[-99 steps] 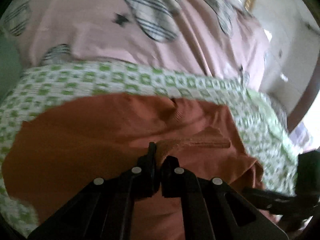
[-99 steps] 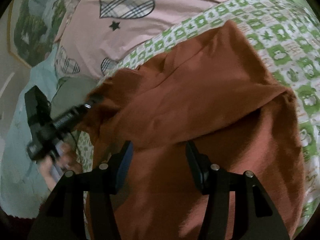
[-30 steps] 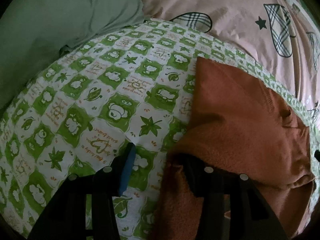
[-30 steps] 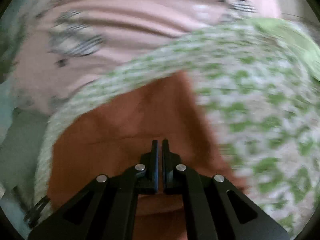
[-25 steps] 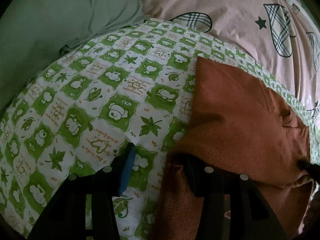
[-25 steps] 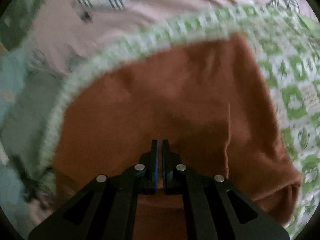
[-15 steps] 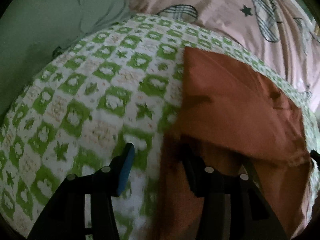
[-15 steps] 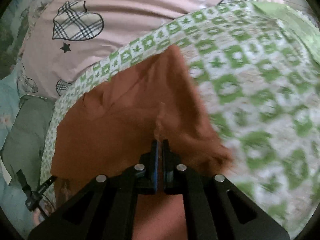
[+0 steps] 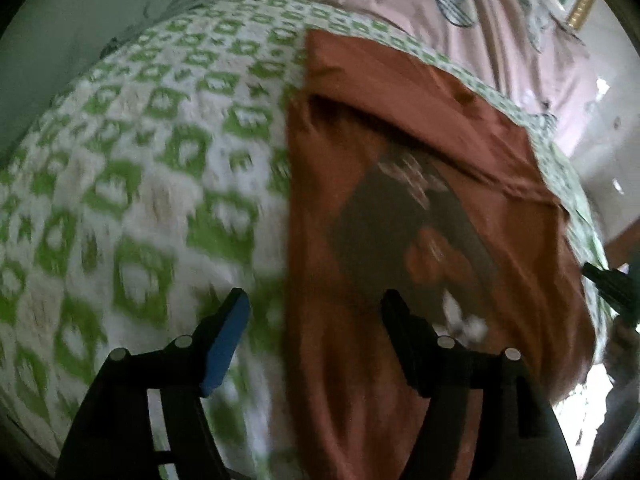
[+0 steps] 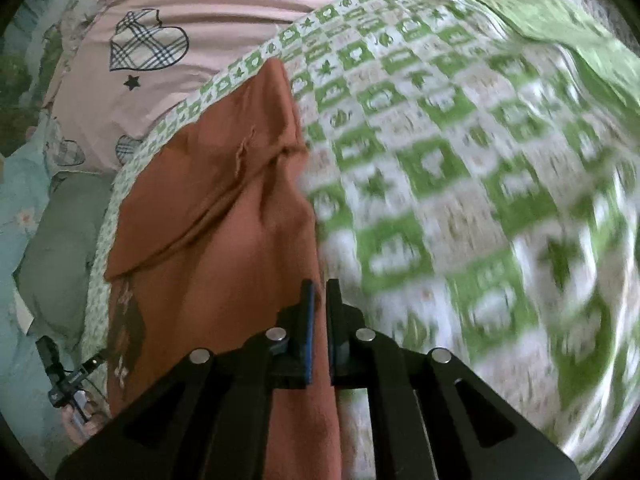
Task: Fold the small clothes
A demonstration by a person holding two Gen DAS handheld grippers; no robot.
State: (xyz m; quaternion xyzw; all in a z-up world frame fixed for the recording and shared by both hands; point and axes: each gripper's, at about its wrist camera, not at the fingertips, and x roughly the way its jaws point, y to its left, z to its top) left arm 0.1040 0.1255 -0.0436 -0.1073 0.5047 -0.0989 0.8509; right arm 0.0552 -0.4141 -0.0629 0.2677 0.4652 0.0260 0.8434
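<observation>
A: Right gripper [image 10: 318,304] first. What's the state?

B: Fingers nearly together, a thin slit between them, sitting right on the near-right hem of the rust-orange cotton t-shirt [image 10: 208,216]. Looks like a pinch on that edge, but I can't confirm cloth is actually between the pads. Judgement: it's there so the hem can be carried over for a fold.

A: Left gripper [image 9: 316,320]?

B: Wide open, nothing held. Blue-padded finger [image 9: 224,336] hangs over the bedding just left of the shirt's left edge, the black finger over the shirt body. It straddles that edge, so I'd guess it's lining up to take the same hem from the other side.

A: Where does the shirt lie?

B: Flat on the green-and-white checked quilt [image 10: 460,168], print side up: dark graphic panel [image 9: 404,220] just beyond the left fingers. Past that, the far part of the shirt is doubled over toward the print, fold line running across. So one fold looks done, more to go.

A: Beyond the shirt?

B: Pink sheet with plaid hearts [image 10: 148,46] past the quilt's far edge. Grey-green pillow [image 9: 72,24] to the shirt's far left in the left view.

A: Blur?

B: Heavy on the quilt in both views, so fine detail is unreliable.
</observation>
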